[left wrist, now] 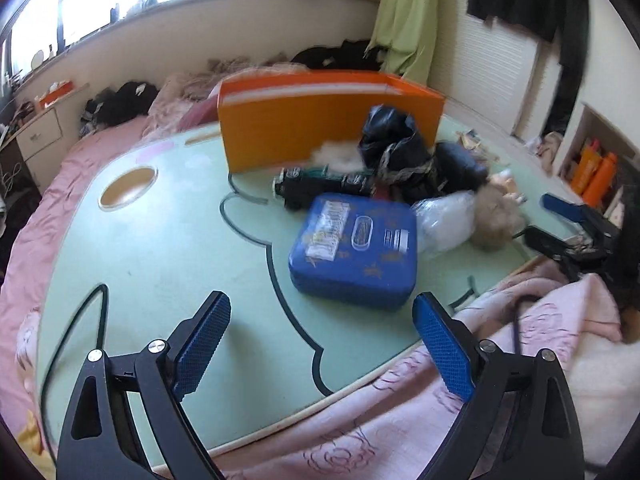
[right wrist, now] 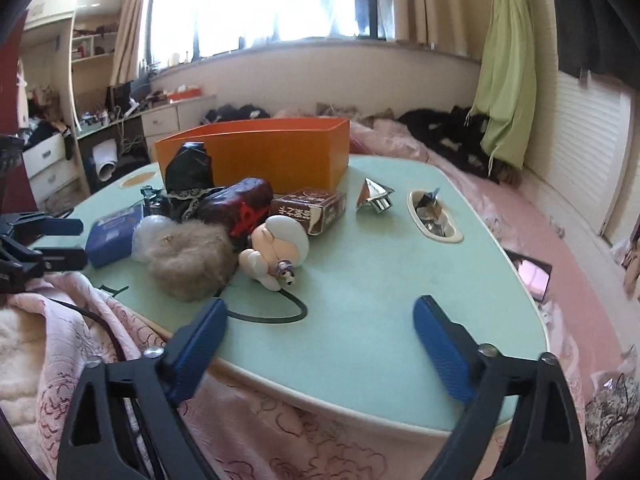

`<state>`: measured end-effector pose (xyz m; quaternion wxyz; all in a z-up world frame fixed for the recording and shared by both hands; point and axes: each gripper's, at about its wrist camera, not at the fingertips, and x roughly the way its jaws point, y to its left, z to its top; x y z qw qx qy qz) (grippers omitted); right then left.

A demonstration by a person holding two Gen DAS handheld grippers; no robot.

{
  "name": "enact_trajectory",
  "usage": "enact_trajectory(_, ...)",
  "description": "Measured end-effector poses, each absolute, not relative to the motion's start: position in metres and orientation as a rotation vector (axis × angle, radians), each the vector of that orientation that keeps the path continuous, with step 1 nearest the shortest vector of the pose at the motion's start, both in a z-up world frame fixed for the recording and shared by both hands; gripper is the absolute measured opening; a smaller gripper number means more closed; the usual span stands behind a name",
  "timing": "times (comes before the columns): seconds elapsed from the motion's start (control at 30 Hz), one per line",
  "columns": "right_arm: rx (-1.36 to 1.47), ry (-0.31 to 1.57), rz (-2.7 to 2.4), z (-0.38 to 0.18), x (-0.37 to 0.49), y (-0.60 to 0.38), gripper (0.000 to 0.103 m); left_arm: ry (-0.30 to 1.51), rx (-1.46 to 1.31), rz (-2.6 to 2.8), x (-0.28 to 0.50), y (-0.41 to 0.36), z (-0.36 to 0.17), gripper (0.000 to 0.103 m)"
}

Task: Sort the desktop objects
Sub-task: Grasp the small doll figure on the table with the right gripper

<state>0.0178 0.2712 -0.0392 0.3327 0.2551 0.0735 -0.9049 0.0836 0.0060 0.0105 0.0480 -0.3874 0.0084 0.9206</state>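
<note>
A mint-green lap table (left wrist: 168, 240) (right wrist: 380, 280) lies on a pink bed. On it stand an open orange box (left wrist: 316, 128) (right wrist: 272, 152), a blue tin (left wrist: 356, 248) (right wrist: 112, 232), a black bag (left wrist: 388, 140) (right wrist: 188, 168), a dark umbrella (left wrist: 320, 186), a fur ball (right wrist: 188, 256) (left wrist: 496, 216), a white doll (right wrist: 276, 248), a brown carton (right wrist: 316, 208), a dark red pouch (right wrist: 236, 204) and a silver pyramid (right wrist: 374, 196). My left gripper (left wrist: 322, 344) is open and empty, just short of the blue tin. My right gripper (right wrist: 320, 344) is open and empty over the table's near edge.
A cup hole (right wrist: 434, 220) in the table holds wrappers; a second round hole (left wrist: 128, 192) is at the left. Pink blankets (left wrist: 400, 400) surround the table. The other gripper shows in each view at the side (left wrist: 568, 224) (right wrist: 44, 240). A desk with drawers (right wrist: 172, 120) stands by the window.
</note>
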Motion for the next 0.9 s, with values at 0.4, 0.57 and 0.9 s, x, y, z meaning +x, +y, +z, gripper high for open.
enact_trajectory(0.4,0.617,0.176,-2.379,-0.041,0.020,0.272,0.101,0.011,-1.167,2.844,0.083,0.002,0.000,0.103)
enact_trajectory(0.57,0.609,0.136,-2.386,-0.036,0.015,0.276,0.101,0.004,-1.166,2.842,0.081,-0.001,0.001,0.103)
enact_trajectory(0.9,0.695,0.076,-2.339,-0.012,-0.016,0.255,0.080,0.003,-1.167,2.844,0.080,0.000,0.002,0.103)
